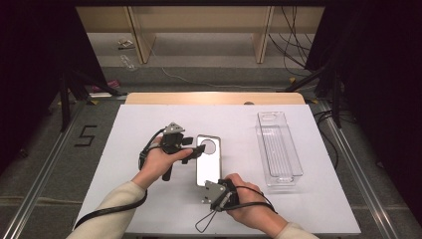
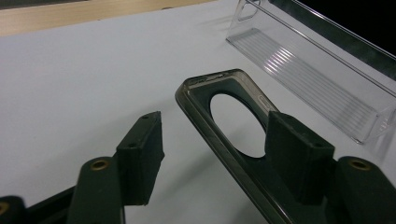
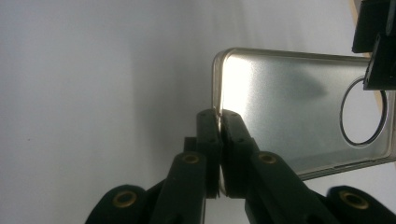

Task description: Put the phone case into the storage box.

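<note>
A translucent grey phone case [image 1: 208, 167] with a round camera hole lies in the middle of the white table [image 1: 149, 129]. My left gripper [image 1: 197, 149] is open at the case's far end. In the left gripper view the left gripper [image 2: 217, 127] straddles one long edge of the case [image 2: 204, 116], with one jaw over the inside by the hole and the other outside on the table. My right gripper [image 1: 213, 186] is at the near end. The right gripper view shows the right gripper [image 3: 218, 117] shut on the short edge of the case [image 3: 289, 102].
A clear plastic tray [image 1: 278, 149] stands empty to the right of the case and also appears in the left gripper view [image 2: 303, 70]. The table's wooden far edge [image 1: 214, 98] lies beyond. The left gripper's jaw [image 3: 376, 46] intrudes at the top right of the right gripper view.
</note>
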{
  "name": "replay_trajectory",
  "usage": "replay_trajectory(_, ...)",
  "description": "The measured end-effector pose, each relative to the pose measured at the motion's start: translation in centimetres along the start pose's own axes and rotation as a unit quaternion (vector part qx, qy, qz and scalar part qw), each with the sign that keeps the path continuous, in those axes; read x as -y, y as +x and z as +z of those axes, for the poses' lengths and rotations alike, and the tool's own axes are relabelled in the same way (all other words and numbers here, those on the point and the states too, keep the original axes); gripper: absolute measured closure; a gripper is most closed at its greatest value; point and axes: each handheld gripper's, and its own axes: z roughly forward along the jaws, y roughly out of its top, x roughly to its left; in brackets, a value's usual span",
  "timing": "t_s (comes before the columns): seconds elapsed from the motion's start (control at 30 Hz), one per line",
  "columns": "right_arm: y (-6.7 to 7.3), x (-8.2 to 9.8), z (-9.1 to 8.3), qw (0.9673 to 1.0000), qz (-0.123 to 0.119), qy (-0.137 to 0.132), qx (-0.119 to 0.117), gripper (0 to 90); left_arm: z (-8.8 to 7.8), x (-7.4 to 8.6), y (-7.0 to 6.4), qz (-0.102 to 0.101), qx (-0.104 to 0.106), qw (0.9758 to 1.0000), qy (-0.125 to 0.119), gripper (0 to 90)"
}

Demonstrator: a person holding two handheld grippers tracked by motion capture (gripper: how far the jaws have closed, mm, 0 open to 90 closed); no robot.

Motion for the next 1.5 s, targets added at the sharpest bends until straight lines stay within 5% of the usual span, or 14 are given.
replay_trajectory(0.7, 0.3, -0.1, 0.2, 1.0, -0.009, 0.001, 0.002, 87.9, 0.2, 0.1, -0.1, -0.057, 0.024, 0.9981, 0.005, 63.7)
replay_trajectory(1.0, 0.4, -0.1, 0.5, 0.9999, -0.013, 0.002, 0.001, 88.8, -0.4, -0.3, -0.4, -0.087, 0.04, 0.9954, -0.006, 73.0)
replay_trajectory(1.2, 0.5, 0.1, 1.1, 0.9999, -0.016, 0.003, -0.002, 89.2, -0.7, -0.6, -1.1, -0.116, 0.057, 0.9913, -0.019, 79.2)
replay_trajectory(1.3, 0.5, 0.1, 1.2, 0.9999, -0.015, 0.003, 0.002, 89.3, -0.9, -0.7, -1.6, -0.122, 0.066, 0.99, -0.027, 81.1)
replay_trajectory(1.5, 0.5, 0.2, 1.2, 1.0, -0.001, 0.004, 0.0, 89.2, -1.2, -1.0, -2.1, -0.108, 0.067, 0.9911, -0.039, 81.5)
